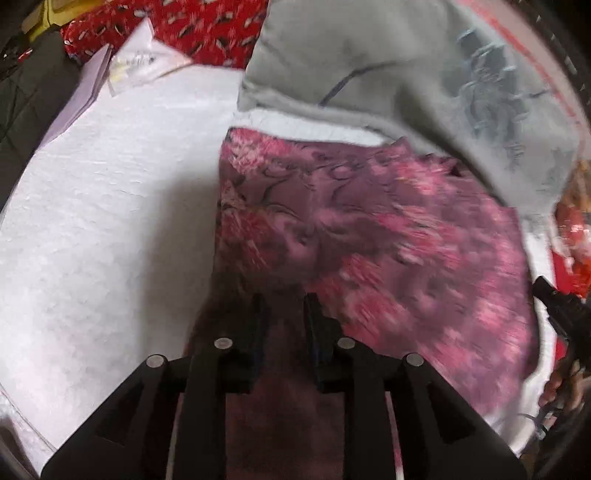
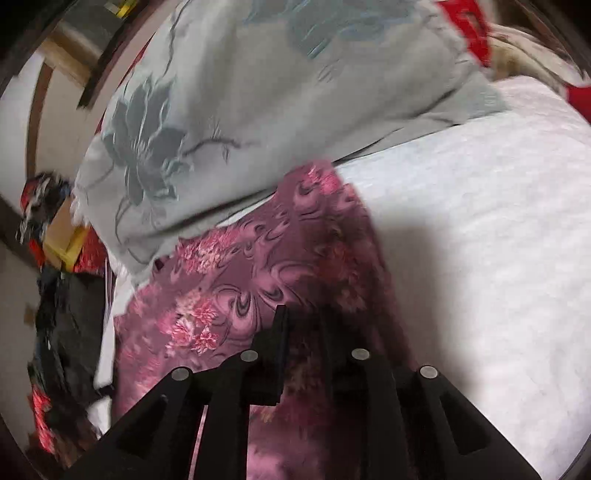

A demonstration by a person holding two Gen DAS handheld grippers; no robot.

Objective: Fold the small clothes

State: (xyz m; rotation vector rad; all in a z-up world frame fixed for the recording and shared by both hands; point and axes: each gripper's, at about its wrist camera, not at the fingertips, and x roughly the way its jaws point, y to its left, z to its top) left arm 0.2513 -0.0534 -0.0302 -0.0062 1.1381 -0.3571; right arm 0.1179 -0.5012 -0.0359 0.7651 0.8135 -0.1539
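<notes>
A small purple garment with pink flowers lies on a white padded surface. My left gripper is shut on its near edge, with cloth running between the fingers. In the right wrist view the same garment spreads ahead, and my right gripper is shut on another part of its near edge. The right gripper also shows at the right rim of the left wrist view.
A grey pillow with a dark flower print lies against the garment's far side. Red patterned cloth and a white packet lie at the back. Dark clothes and a cardboard box are piled off the surface's left.
</notes>
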